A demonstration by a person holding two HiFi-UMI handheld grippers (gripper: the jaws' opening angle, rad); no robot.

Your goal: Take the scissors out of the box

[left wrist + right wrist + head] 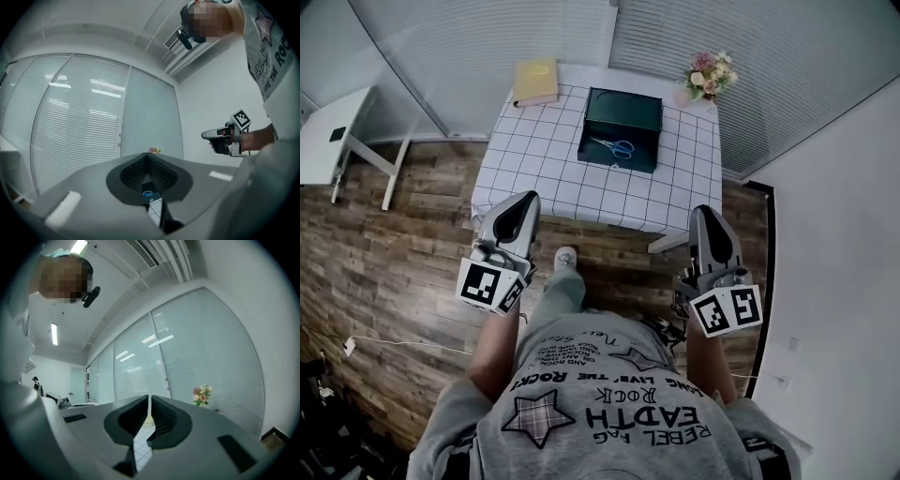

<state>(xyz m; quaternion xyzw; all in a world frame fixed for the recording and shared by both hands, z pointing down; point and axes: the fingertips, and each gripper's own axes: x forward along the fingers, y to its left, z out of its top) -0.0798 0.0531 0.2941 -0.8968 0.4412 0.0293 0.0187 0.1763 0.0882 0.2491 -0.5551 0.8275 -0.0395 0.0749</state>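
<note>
- The desk [542, 161], under a white checked cloth, sits in the upper middle of the head view, against blinds-covered glass walls.
- A dark green box [626, 109] lies open on the desk, right of its centre.
- The scissors [615, 146], with blue handles, lie flat inside the box, in its lower half as framed.
- A yellow book [534, 82] lies on the desk's upper left corner. A bunch of flowers [710, 74] stands at its upper right corner.
- The left claw [523, 201] is in the lower left of the head view, over the wooden floor [394, 244] just short of the desk edge. In its own view the jaws meet at the tips with nothing gripped.
- The right claw [705, 212] is in the lower right, near the desk's right corner. Its jaws are together but for a hairline slit, and empty.
- Both claws are well apart from the box.
</note>
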